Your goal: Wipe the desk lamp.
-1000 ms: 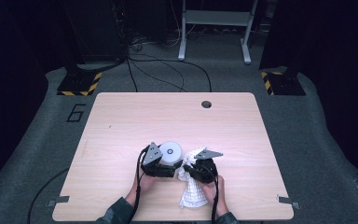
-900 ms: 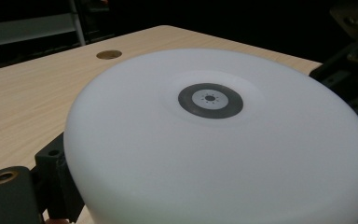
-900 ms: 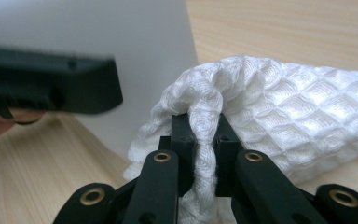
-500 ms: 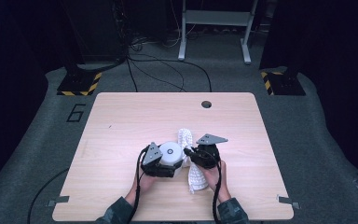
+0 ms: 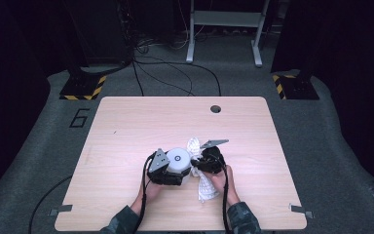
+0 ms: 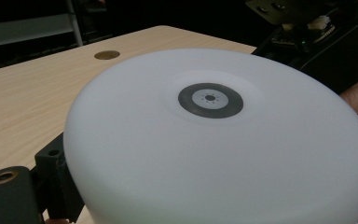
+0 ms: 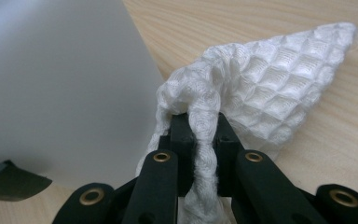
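White cloth [image 7: 261, 88] pinched in right hand-held gripper [image 7: 199, 135], left hand-held gripper [image 5: 168, 170] apparently clasping white canister [image 6: 219, 140].

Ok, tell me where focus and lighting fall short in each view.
High view: table evenly lit, surroundings dark. Left gripper view: the white round lamp looms soft-edged, near overexposed. Right gripper view: waffle-weave cloth sharp, the lamp's wall beside it a blur.

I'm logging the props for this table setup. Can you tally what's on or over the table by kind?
Round white lamp: 1
White waffle cloth: 1
Grippers: 2, the left gripper and the right gripper
Total: 4
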Motion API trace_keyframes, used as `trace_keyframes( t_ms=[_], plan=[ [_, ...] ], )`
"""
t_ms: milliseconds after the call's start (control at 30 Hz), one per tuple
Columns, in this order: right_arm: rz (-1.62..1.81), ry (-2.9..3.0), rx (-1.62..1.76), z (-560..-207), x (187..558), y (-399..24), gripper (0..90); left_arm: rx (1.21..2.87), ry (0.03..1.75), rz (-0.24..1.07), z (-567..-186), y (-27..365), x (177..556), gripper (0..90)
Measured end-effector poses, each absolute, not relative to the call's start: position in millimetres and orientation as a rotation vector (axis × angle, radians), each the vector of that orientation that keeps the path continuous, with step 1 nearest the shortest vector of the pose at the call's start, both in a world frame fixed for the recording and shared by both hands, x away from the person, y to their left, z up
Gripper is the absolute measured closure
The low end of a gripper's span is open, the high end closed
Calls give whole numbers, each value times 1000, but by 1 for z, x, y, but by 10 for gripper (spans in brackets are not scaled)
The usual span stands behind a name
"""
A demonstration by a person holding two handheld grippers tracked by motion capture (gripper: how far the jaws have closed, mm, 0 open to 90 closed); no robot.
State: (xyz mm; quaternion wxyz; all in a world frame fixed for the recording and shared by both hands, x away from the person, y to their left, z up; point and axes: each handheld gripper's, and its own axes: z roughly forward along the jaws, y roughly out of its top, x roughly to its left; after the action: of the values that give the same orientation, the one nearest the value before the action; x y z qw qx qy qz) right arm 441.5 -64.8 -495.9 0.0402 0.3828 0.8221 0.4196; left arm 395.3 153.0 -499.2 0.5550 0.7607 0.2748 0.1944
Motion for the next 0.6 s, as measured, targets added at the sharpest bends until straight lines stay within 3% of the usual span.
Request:
trace_keyframes(
  t_ms=[400,600],
  plan=[
    [1402,2408,998,-454,447,-59,830,1784,652,458,-500,152,395,83],
    [1413,2473,994,-461,458,-57,831,1782,650,458,-500,151,395,83]
  ],
)
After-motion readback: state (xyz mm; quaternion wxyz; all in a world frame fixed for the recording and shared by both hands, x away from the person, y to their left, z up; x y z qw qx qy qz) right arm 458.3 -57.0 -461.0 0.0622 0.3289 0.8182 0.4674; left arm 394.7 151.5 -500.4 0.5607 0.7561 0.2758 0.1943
